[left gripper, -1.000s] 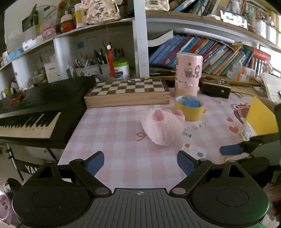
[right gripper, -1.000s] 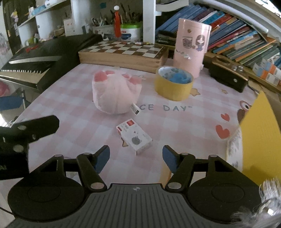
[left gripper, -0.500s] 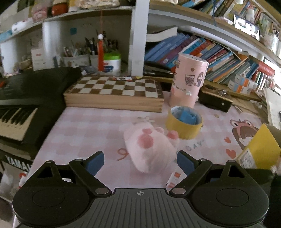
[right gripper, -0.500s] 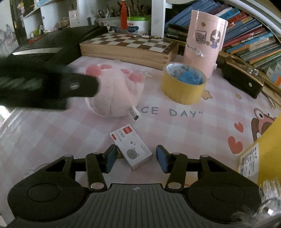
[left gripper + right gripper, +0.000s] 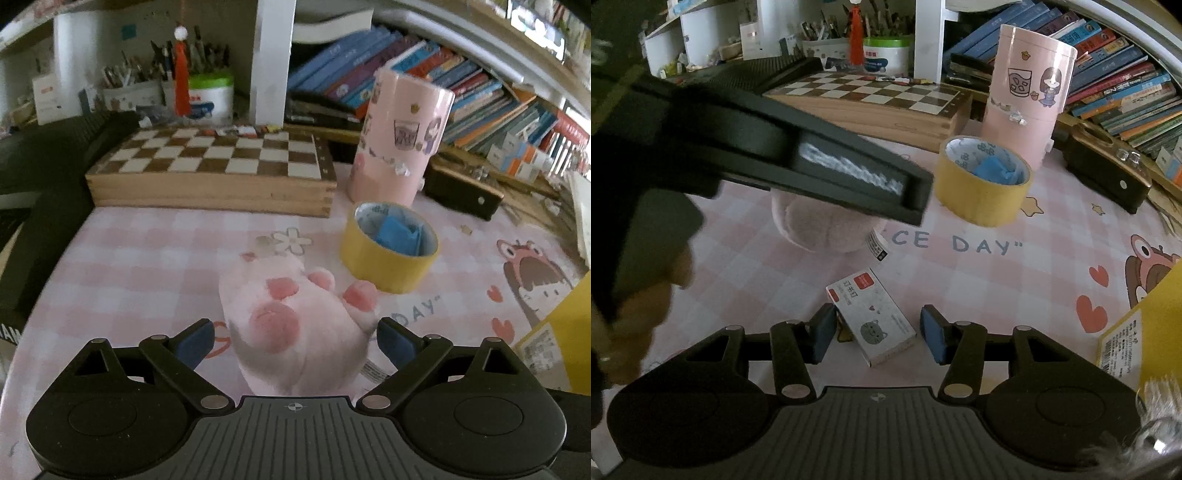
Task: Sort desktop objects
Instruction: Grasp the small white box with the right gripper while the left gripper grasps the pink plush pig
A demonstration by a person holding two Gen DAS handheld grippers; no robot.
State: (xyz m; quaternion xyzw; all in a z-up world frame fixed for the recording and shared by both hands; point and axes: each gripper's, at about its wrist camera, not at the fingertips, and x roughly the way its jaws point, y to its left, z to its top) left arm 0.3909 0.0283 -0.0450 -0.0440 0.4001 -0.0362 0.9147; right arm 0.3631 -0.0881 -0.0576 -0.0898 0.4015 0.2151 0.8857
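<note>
While seemingly untouched, small box (image 5: 871, 316) between right claw (image 5: 878, 334) pads.

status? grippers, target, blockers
Left gripper open around plush paw. Right gripper open, straddling small box. Tape roll clear.

The left claw (image 5: 295, 341) straddles the pink plush paw (image 5: 295, 325), with bare checked counter (image 5: 147, 266) open on its left as far as the keyboard (image 5: 44, 177). Behind, the chessboard box (image 5: 218, 166), pink canister (image 5: 399, 144) and yellow tape roll (image 5: 388, 251) close off the back. The left claw's body crosses the right wrist view, blocking the upper left. The right claw (image 5: 879, 332) flanks the small white box (image 5: 871, 317), seemingly without touching; the yellow box (image 5: 1145, 332) walls its right.
</note>
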